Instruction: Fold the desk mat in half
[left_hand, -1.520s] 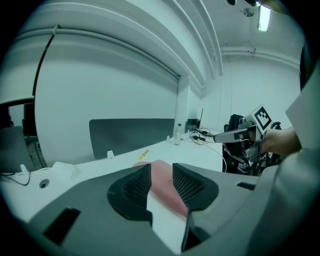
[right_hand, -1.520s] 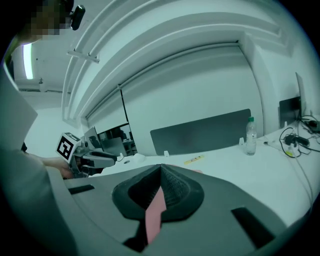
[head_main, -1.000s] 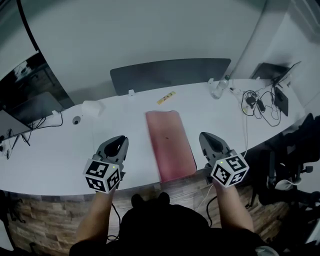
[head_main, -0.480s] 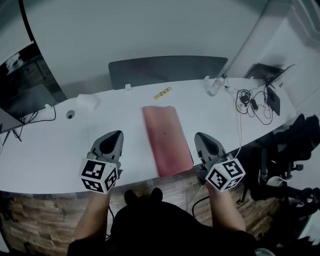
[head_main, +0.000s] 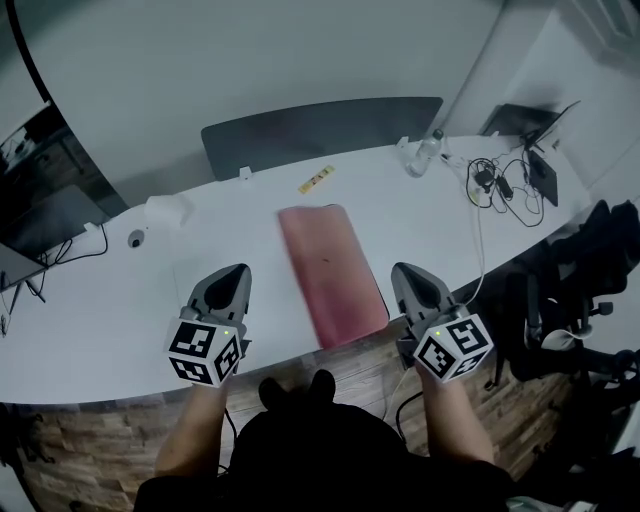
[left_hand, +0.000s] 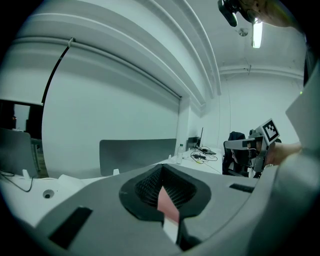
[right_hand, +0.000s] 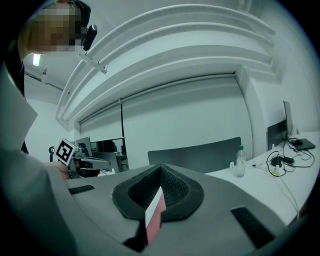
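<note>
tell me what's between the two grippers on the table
The pink desk mat lies on the table between the left gripper and the right gripper; the head view shows it.

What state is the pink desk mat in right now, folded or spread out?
Cannot tell. The desk mat lies flat on the table as one narrow pink strip, and the head view shows no doubled edge or layers.

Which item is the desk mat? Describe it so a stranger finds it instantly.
On the long white table, look at the near edge, between the left gripper and the right gripper. The desk mat lies flat there: the only dull red oblong sheet, far bigger than the small yellow strip beyond it.
</note>
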